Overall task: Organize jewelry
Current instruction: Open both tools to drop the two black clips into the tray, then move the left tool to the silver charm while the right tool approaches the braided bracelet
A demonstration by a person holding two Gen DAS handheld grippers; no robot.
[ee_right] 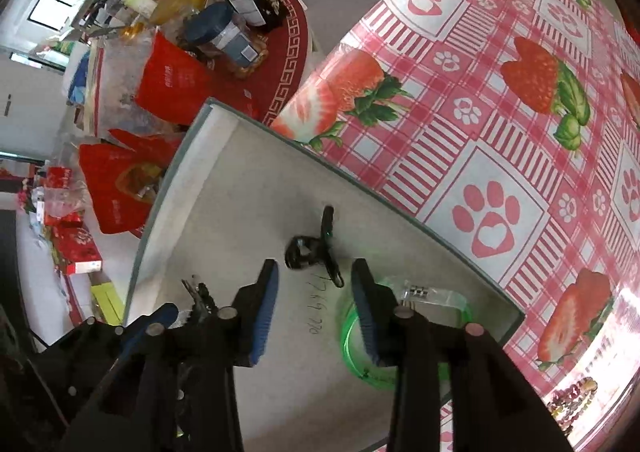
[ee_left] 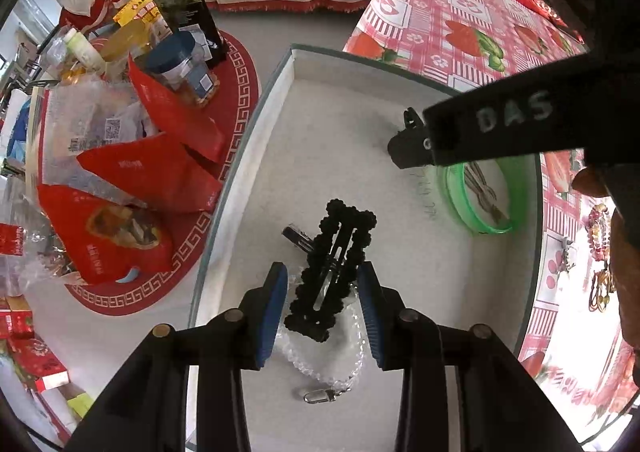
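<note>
pink strawberry-and-paw-print cloth (ee_right: 500,124) covers the tabletop, and on it sits a shallow white tray (ee_left: 320,124) with a grey-green rim. left gripper (ee_left: 322,302) points down into the tray, its jaws partly open with the blue pads standing on either side of a black scalloped hair clip (ee_left: 332,272); the pads do not look pressed on it, so nothing is held. the clip lies tilted over a clear beaded chain (ee_left: 320,368) with a small metal clasp, near the tray's near edge, and a dark slim clip (ee_left: 296,238) pokes out from under it on the side toward the tray's left rim. right gripper (ee_right: 316,304) also points down into the tray, jaws partly open and empty. just beyond its fingertips a small black claw clip (ee_right: 316,246) rests on the tray floor, apart from both pads, with some handwritten digits beside it. a green translucent bangle (ee_right: 360,344) lies against the tray's right rim, partly behind the right finger, with a small metal link piece (ee_right: 418,292) beside it inside the ring. in the left wrist view the right gripper's black body reaches in over the tray's far right part, above the bangle. coloured bead bracelets (ee_left: 598,248) lie on the cloth outside the tray's right rim. beyond the tabletop's left edge a red round mat (ee_left: 236,100) carries red packets (ee_left: 160,172), a blue-lidded jar (ee_left: 184,68) and bottles.
</note>
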